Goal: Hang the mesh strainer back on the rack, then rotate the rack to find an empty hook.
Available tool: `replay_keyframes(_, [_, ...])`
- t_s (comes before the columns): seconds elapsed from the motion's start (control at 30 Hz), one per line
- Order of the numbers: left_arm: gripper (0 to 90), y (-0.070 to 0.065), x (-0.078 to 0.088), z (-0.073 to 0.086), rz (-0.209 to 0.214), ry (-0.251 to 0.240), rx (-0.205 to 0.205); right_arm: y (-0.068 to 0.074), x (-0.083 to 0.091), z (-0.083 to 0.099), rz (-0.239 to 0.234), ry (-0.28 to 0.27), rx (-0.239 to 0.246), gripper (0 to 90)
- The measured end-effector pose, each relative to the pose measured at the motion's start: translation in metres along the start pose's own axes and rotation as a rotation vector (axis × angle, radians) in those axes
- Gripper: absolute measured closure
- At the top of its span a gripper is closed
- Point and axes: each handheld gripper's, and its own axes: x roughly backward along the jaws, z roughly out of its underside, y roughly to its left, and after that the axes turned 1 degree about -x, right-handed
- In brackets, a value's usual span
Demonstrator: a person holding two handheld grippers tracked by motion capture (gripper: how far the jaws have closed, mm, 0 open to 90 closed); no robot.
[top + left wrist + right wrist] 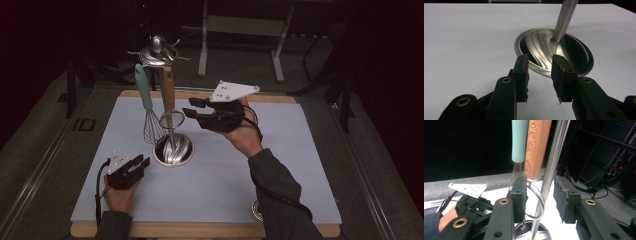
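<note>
A: Quick status — what step are we at?

B: Looks like the approach to grab a utensil off the rack. The right gripper (192, 109) is raised beside the utensil stand (172, 150), jaws spread, nothing pinched yet. In the right gripper view the stand's steel pole (550, 167) and a wire ring (536, 202) sit between the jaws, w/ the wooden handle (537, 147) hanging just above them.

A: So that ring belongs to the wood-handled one?

B: Seems so, it's the head below the handle; can't tell what kind of tool exactly. The teal-handled whisk (148, 107) hangs right next to it, handles nearly touching.

A: And the left?

B: The left gripper (141, 164) is low on the table mat (280, 150), jaws apart, empty. In its own view they point at the rim of the stand's round base (529, 45), close but not on it. My guess: it's there to steady the base.

A: Next move?

B: Prob. shift the right jaws off the pole and onto the wooden handle only, clamp, then lift it clear of the hook up top. Risks: catching the pole or the whisk wires too, or tipping the stand if the base isn't held.
</note>
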Motion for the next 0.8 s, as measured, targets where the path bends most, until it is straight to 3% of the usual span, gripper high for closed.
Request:
replay_keyframes(0.23, [67.0,0.000,0.000,0.000,-0.003,-0.003,0.000,-0.007,0.011,0.012,0.014,0.018,-0.024,61.8])
replay_keyframes(0.57, [68.5,-0.002,0.002,0.001,-0.014,-0.020,-0.007,-0.021,0.021,0.045,0.052,0.080,-0.077,61.6])
replay_keyframes(0.8, [72.0,-0.003,0.005,0.001,-0.013,-0.054,0.009,-0.034,0.035,0.075,0.070,0.100,-0.151,60.9])
